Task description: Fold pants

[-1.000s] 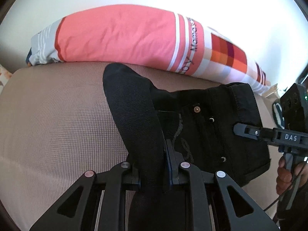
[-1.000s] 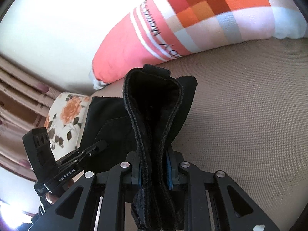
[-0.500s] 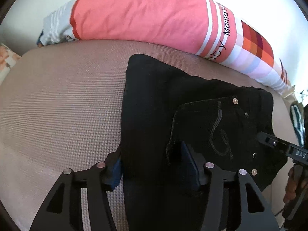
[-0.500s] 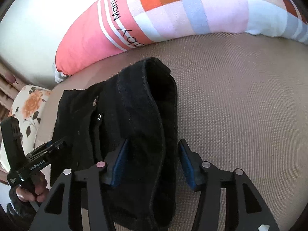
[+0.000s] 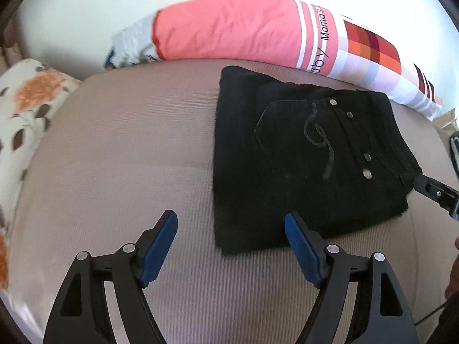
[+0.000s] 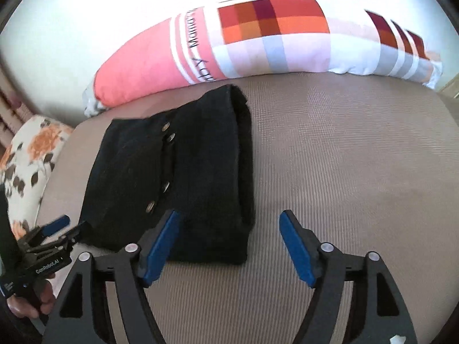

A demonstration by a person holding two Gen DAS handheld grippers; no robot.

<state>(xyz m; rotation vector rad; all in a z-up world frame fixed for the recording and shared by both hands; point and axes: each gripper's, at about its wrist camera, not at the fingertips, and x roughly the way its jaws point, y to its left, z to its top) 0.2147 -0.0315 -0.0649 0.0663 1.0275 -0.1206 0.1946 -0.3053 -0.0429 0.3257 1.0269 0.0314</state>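
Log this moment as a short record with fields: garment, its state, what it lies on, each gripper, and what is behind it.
garment: black pants
state: folded into a compact stack, back pocket with stitched swirl and metal rivets facing up
surface: beige woven cushion
left gripper: open, holding nothing, its right finger over the near edge of the pants
right gripper: open, holding nothing, at the stack's near right corner
behind: long pink and checked pillow against the white wall
far left: floral cushion
fold status: looks finished, both grippers off the cloth
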